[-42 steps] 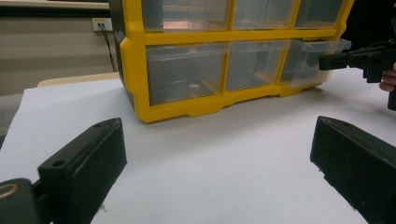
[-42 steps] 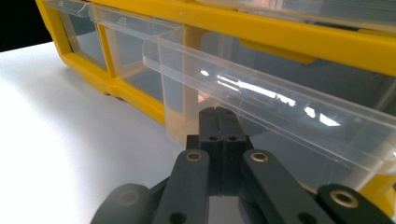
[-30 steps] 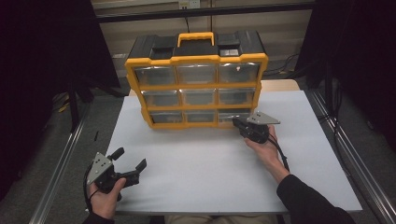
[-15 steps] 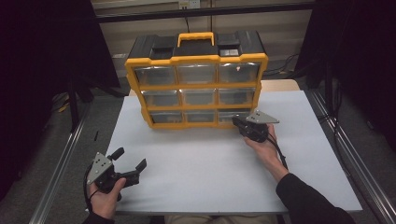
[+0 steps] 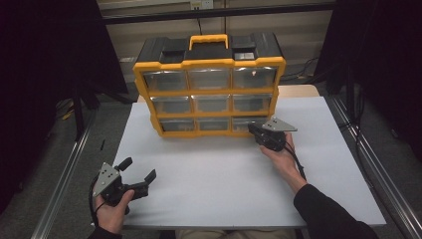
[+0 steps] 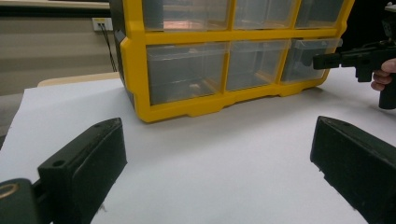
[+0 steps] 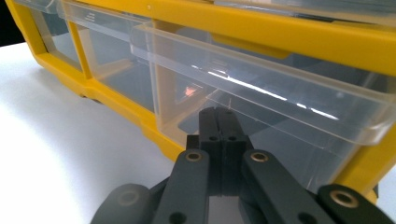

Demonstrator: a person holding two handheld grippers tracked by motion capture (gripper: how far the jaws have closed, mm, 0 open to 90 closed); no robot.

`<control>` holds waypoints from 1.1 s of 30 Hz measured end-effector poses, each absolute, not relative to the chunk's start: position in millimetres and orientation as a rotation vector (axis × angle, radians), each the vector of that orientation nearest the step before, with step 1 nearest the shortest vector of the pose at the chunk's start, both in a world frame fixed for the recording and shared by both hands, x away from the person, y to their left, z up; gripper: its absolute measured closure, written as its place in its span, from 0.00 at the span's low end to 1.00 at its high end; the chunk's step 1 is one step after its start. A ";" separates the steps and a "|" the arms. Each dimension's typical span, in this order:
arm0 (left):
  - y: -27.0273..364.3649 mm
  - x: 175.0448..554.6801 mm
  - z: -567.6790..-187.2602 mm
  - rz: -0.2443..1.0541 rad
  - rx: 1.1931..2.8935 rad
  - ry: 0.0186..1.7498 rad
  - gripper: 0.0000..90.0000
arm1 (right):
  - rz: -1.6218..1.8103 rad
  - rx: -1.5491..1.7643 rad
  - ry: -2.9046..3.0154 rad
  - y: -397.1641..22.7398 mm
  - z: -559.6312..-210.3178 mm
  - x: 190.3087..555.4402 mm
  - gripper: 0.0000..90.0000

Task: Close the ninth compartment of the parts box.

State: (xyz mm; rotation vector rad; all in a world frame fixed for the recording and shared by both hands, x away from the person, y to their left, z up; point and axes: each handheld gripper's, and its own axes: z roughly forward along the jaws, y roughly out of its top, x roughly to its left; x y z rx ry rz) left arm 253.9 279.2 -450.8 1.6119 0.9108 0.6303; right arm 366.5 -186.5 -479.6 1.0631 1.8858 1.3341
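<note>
- The matte black two-jaw left gripper [image 5: 138,175] is carrying a grey three-cornered plate and blocky jaws.
- The matte black right gripper [image 5: 253,129] is showing brass-ringed screw holes and trailing a black cable.
- The person's right arm is wearing a dark long sleeve [image 5: 331,214].

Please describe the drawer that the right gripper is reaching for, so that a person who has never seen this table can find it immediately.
On the white table stands a yellow organizer with three rows of three clear drawers. Look at the bottom row: the bottom right drawer is the one. Unlike its neighbours, it has the shut right gripper directly at its front.
</note>
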 end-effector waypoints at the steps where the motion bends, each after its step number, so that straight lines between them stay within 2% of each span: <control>1: 279.4 254.0 -450.8 0.638 1.614 0.910 0.04 | 1.332 1.059 1.883 -186.7 -480.1 367.2 1.00; 33: 275.8 262.0 -452.5 0.615 1.606 0.919 0.04 | 1.313 1.128 1.883 -191.5 -483.6 378.7 1.00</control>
